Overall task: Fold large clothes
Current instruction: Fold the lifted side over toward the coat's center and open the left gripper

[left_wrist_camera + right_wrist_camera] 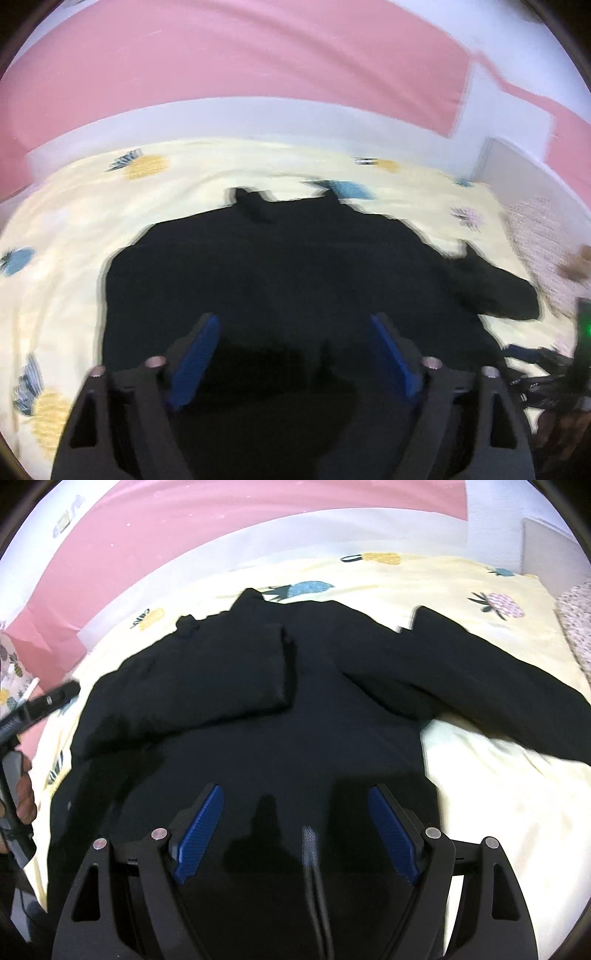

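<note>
A large black jacket (pixel 295 701) lies flat on the bed, and it shows blurred in the left wrist view (pixel 277 266). One sleeve (pixel 207 672) is folded across its body. The other sleeve (pixel 480 679) stretches out to the right over the sheet. My right gripper (pixel 295 790) hovers over the near part of the jacket, open, with nothing between its blue pads (pixel 201 827). My left gripper (pixel 295 317) is also open over the black cloth, holding nothing. A hand (pixel 24 794) at the left edge grips the other tool.
The cream bed sheet (pixel 480 812) with pineapple prints spreads around the jacket. A pink and white wall (pixel 184 524) runs behind the bed. A speckled pillow (pixel 576 627) lies at the right edge. A grey cord (pixel 310 853) hangs near the right gripper.
</note>
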Demonstrator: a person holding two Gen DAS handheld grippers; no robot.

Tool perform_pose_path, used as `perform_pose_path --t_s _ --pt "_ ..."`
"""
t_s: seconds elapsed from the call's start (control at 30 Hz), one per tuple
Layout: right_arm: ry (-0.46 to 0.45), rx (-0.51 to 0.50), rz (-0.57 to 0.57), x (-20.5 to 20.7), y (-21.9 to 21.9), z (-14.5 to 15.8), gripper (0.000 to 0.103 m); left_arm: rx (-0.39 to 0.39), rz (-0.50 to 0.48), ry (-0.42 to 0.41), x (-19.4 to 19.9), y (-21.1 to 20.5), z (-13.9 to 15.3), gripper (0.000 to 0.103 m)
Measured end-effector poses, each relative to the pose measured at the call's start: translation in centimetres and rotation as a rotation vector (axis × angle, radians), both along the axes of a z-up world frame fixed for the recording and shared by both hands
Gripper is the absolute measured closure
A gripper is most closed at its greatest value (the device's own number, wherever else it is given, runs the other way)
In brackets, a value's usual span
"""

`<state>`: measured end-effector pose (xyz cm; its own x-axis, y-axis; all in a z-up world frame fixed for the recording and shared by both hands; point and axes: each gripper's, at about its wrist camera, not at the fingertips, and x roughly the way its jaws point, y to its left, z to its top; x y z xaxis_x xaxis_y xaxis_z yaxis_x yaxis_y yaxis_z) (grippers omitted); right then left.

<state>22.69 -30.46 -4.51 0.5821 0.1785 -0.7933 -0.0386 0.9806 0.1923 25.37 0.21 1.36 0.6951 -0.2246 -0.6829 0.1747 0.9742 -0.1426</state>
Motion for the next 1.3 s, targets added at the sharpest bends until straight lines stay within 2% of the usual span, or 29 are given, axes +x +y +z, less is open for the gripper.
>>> perform_pose_path --t_s 0.07,0.13,0.23,0.33,0.37,0.4,0.43,0.47,0.5,0.67,0.77,0.9,1.03,1.13,1.2,1.3 --pt "-0.001 0.013 0.011 2.2 0.6 -0.3 0.022 0.010 0.086 0.024 0.4 3.3 -0.8 0.040" --pt "0.000 0.015 0.021 4.3 1.2 -0.8 0.022 0.014 0.175 0.056 1.8 6.3 -2.2 0.055" --pt "0.004 0.005 0.017 7.6 1.7 -1.7 0.022 0.003 0.250 0.101 3.5 8.9 -4.4 0.058" --pt "0.024 0.022 -0.001 10.9 1.6 -2.9 0.022 -0.002 0.263 0.139 5.2 9.2 -6.6 0.059" --pt "0.037 0.032 0.004 11.7 1.6 -3.5 0.030 0.009 0.258 0.150 5.6 8.8 -7.3 0.059" --pt "0.057 0.038 0.011 12.4 1.7 -4.1 0.060 0.031 0.254 0.158 5.8 8.2 -8.0 0.059" --pt "0.071 0.040 0.025 12.9 1.9 -4.6 0.078 0.048 0.248 0.158 6.3 7.5 -8.5 0.059" --pt "0.078 0.000 0.017 13.1 2.1 -4.9 0.085 0.067 0.242 0.154 6.6 7.1 -8.8 0.059" --pt "0.075 -0.031 0.019 13.1 2.3 -5.2 0.086 0.080 0.236 0.149 6.7 6.6 -9.1 0.059" --pt "0.100 -0.070 0.038 12.5 2.3 -5.9 0.086 0.071 0.228 0.154 7.5 7.3 -9.8 0.059" --pt "0.097 -0.087 0.040 12.1 2.1 -4.7 0.086 0.075 0.231 0.135 6.2 7.4 -7.9 0.060" --pt "0.032 -0.121 0.034 9.6 1.7 -2.2 0.086 0.050 0.229 0.089 3.1 7.6 -6.0 0.058" --pt "0.021 -0.124 0.026 6.5 0.9 -1.2 0.085 0.119 0.211 0.158 1.2 7.0 -7.8 0.057" --pt "0.005 -0.118 0.024 3.7 0.4 -0.1 0.084 0.102 0.211 0.166 -0.6 6.6 -7.0 0.057" --pt "-0.017 -0.125 0.021 2.0 0.3 0.9 0.074 0.071 0.210 0.176 -2.0 6.3 -6.1 0.057" --pt "-0.031 -0.106 0.019 -0.4 0.1 2.2 0.058 0.066 0.195 0.164 -4.7 5.1 -4.6 0.057"
